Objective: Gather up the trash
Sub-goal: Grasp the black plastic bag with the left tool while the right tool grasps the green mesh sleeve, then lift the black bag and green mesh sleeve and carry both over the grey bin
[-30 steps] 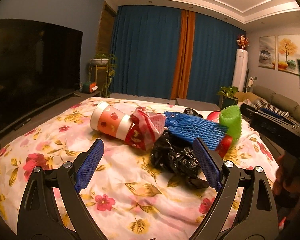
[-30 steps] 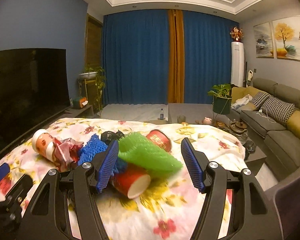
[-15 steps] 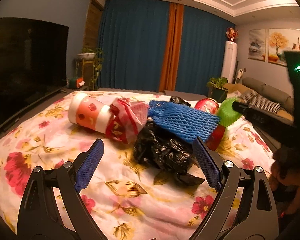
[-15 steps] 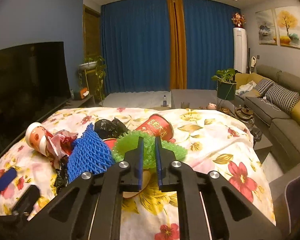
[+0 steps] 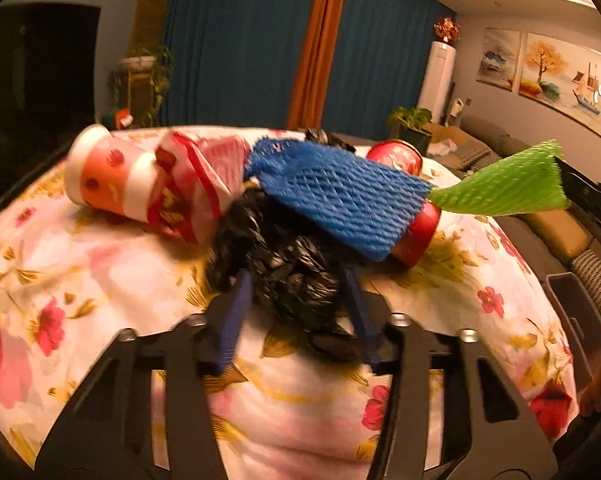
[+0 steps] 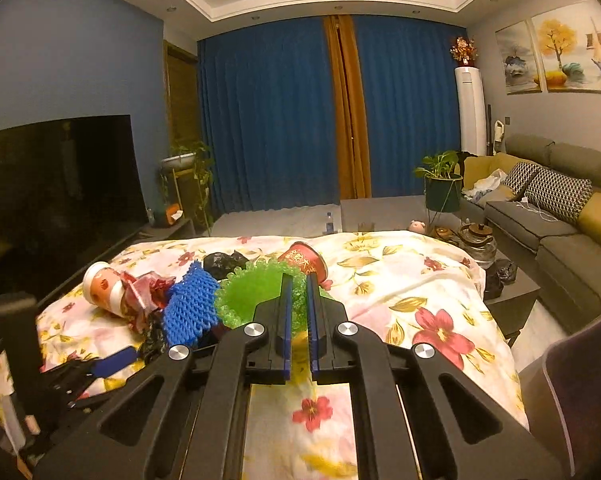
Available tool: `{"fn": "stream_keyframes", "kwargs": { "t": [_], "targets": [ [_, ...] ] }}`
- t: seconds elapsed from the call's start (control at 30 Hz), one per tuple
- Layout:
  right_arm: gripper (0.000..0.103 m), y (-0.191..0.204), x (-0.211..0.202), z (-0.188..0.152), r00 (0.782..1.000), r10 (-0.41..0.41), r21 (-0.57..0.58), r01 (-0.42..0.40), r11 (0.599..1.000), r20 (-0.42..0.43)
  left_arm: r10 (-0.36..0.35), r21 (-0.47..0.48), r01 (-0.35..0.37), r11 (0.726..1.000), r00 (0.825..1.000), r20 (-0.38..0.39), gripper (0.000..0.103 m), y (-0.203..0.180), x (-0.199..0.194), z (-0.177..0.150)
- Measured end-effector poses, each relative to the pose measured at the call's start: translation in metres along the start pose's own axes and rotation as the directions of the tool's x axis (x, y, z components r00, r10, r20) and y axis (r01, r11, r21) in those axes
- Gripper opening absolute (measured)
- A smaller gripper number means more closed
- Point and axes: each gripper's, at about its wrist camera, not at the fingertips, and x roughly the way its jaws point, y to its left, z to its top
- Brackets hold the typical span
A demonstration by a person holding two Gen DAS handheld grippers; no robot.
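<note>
A heap of trash lies on a table covered with a flowered cloth [image 5: 112, 272], toward its far left part as the right wrist view shows it. The left gripper [image 5: 296, 300] has its jaws closing around a crumpled black plastic bag [image 5: 288, 276]; the bag sits between the blue pads, and whether they already press on it cannot be told through the blur. Over the bag lies a blue foam net [image 5: 340, 204], which also covers part of a red paper cup [image 5: 418, 236] lying on its side. To the left of the bag a red-and-white cup [image 5: 108, 182] lies on its side, touching a crumpled red-and-white wrapper [image 5: 196, 192]. The right gripper [image 6: 296, 292] has its jaws pressed almost together, pinching a green foam net [image 6: 252, 292], which the left wrist view shows lifted clear of the cloth at the right of the heap. A second red cup [image 6: 304, 260] lies just behind it, and a second black bag [image 6: 222, 262] sits behind the blue net.
</note>
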Motion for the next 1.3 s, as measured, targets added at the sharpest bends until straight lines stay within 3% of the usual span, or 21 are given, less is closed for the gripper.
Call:
{"fn": "stream_keyframes", "kwargs": {
  "t": [0.13, 0.2, 0.43, 0.53, 0.6, 0.67, 0.8, 0.93, 0.97, 1.0, 1.03, 1.1, 1.3],
  "targets": [
    [0.007, 0.002, -0.013, -0.005, 1.000, 0.005, -0.004, -0.005, 1.000, 0.002, -0.032, -0.006, 0.032, 0.999, 0.999, -0.021, 0.019, 0.000, 0.002, -0.005],
    [0.007, 0.002, -0.019, -0.007, 1.000, 0.009, -0.003, -0.009, 1.000, 0.001, -0.037, -0.011, 0.037, 0.999, 0.999, -0.009, 0.000, 0.000, -0.003, -0.006],
    [0.007, 0.003, -0.045, -0.011, 1.000, 0.014, -0.015, -0.014, 1.000, 0.010, -0.035, -0.028, 0.036, 0.999, 0.999, 0.013, 0.000, 0.002, -0.028, -0.022],
    [0.007, 0.001, -0.053, -0.012, 1.000, 0.012, -0.009, -0.012, 1.000, 0.015, 0.008, -0.010, -0.007, 1.000, 0.999, 0.043, 0.003, -0.002, -0.032, -0.022],
    [0.007, -0.001, -0.058, -0.012, 1.000, 0.010, -0.005, -0.010, 1.000, 0.021, 0.009, -0.016, -0.008, 1.000, 0.999, 0.044, 0.041, 0.001, -0.031, -0.022],
    [0.007, -0.003, -0.062, -0.013, 1.000, 0.006, 0.000, -0.006, 1.000, 0.025, 0.009, -0.027, -0.007, 1.000, 0.998, 0.070, 0.061, -0.004, -0.032, -0.020],
    [0.007, -0.008, -0.063, -0.013, 1.000, 0.000, 0.012, 0.000, 1.000, 0.023, 0.017, -0.024, -0.015, 1.000, 0.998, 0.066, 0.061, -0.007, -0.016, -0.008],
    [0.007, -0.009, -0.061, -0.013, 1.000, 0.001, 0.010, -0.002, 1.000, 0.020, 0.012, -0.056, -0.013, 0.998, 1.000, -0.028, 0.061, -0.004, 0.013, 0.000],
    [0.007, -0.010, -0.060, -0.013, 1.000, 0.003, 0.010, -0.003, 1.000, 0.018, 0.016, -0.062, -0.019, 0.998, 0.999, -0.047, 0.058, -0.003, 0.018, 0.001],
    [0.007, -0.010, -0.060, -0.013, 1.000, 0.005, 0.010, -0.005, 1.000, 0.017, 0.013, -0.069, -0.017, 0.997, 0.998, -0.067, 0.047, -0.002, 0.023, 0.000],
    [0.007, -0.010, -0.059, -0.013, 1.000, 0.005, 0.009, -0.005, 1.000, 0.017, 0.000, -0.075, -0.006, 0.997, 0.997, -0.081, 0.042, 0.000, 0.026, 0.000],
    [0.007, -0.010, -0.058, -0.013, 1.000, 0.006, 0.007, -0.006, 1.000, 0.014, -0.015, -0.097, 0.008, 0.995, 0.998, -0.066, 0.034, 0.005, 0.022, -0.003],
    [0.007, -0.009, -0.059, -0.016, 1.000, 0.011, 0.006, -0.011, 1.000, 0.008, -0.027, -0.110, 0.023, 0.994, 0.999, -0.034, 0.028, 0.011, -0.011, -0.016]
  ]
}}
